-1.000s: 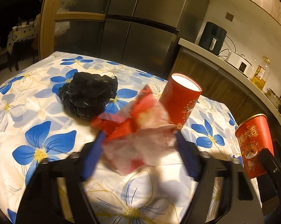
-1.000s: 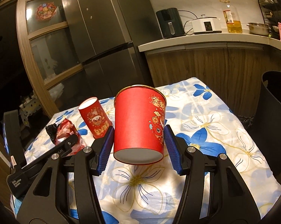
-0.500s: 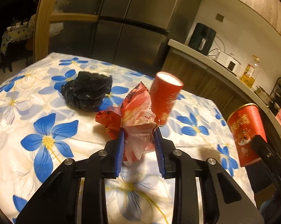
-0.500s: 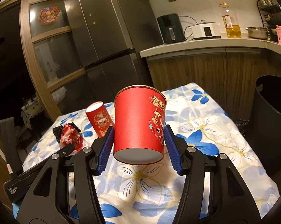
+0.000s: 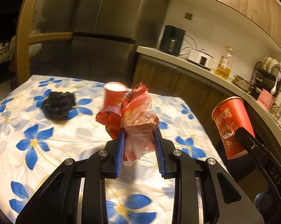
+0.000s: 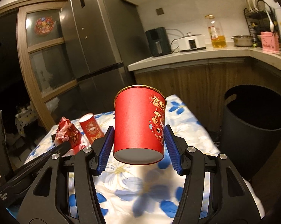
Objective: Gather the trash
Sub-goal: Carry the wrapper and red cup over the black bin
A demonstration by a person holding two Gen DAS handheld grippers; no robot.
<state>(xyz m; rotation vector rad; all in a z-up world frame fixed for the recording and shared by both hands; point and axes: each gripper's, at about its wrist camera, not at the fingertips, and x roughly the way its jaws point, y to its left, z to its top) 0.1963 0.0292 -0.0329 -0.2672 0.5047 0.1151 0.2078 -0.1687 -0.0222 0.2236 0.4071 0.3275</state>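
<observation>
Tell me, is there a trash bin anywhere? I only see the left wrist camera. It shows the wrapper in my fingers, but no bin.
Observer: Yes. The right wrist camera shows a black bin standing just past the table's right edge.
Operator: Does it have a lid on?
Observer: No lid. Its mouth is open and dark inside.
Operator: Is the big cup held on both sides?
Observer: Yes. The right gripper's blue fingers press both sides of the big cup, and its bottom hangs clear of the table.
</observation>
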